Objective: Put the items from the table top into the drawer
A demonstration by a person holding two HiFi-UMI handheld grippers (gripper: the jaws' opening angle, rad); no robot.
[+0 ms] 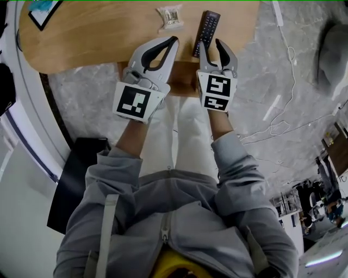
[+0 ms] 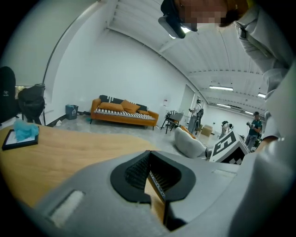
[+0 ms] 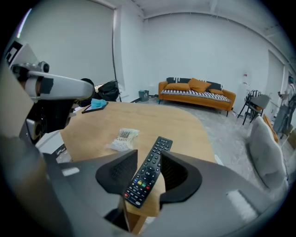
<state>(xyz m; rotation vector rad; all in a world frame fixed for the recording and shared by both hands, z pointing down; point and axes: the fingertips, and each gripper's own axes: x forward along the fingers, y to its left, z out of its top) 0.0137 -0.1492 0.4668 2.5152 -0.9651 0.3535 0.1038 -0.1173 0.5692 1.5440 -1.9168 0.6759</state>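
A black remote (image 1: 206, 31) lies on the wooden table (image 1: 98, 38) near its front edge. A clear plastic packet (image 1: 170, 16) rests just left of it. My right gripper (image 1: 211, 45) is open and hangs at the table's edge. In the right gripper view the remote (image 3: 149, 175) shows between the pads of the right gripper (image 3: 148, 157), and they do not press on it. My left gripper (image 1: 172, 41) is shut and empty, to the left of the remote. A brown drawer box (image 1: 185, 81) sits under the table's edge, between both grippers.
A black tray with a teal cloth (image 1: 43, 11) lies at the table's far left corner. White cables (image 1: 283, 108) trail over the marble floor on the right, near a grey beanbag (image 1: 334, 49). A black bag (image 1: 76, 179) sits on the floor, left of the person's legs.
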